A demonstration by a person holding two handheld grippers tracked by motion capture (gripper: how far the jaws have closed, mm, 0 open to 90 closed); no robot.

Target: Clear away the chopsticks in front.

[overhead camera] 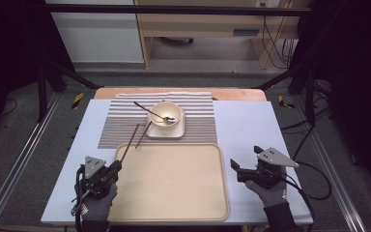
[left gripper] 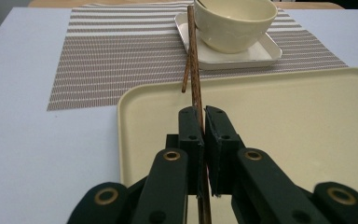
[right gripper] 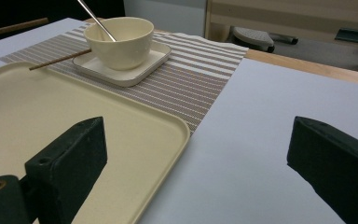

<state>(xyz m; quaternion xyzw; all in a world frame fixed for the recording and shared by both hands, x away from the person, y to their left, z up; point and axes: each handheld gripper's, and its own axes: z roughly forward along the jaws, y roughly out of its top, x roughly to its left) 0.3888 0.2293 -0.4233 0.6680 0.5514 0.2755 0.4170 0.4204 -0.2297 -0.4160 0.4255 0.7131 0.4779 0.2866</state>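
Mostly pale table (overhead camera: 251, 130), dark surroundings.

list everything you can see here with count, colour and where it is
chopstick: 2, brown; one clamped in the left gripper over the tray's near-left corner, the other leaning on the plate's edge
bowl: 1, cream, on the plate
spoon: 1, silver, resting in the bowl
plate: 1, white, square, on the placemat
placemat: 1, brown and white striped, far half of table
tray: 1, cream, near centre
table: 1, pale grey top
left gripper: 1, black, shut on a chopstick
right gripper: 1, black, open, right of the tray
gloved hands: 2, grey
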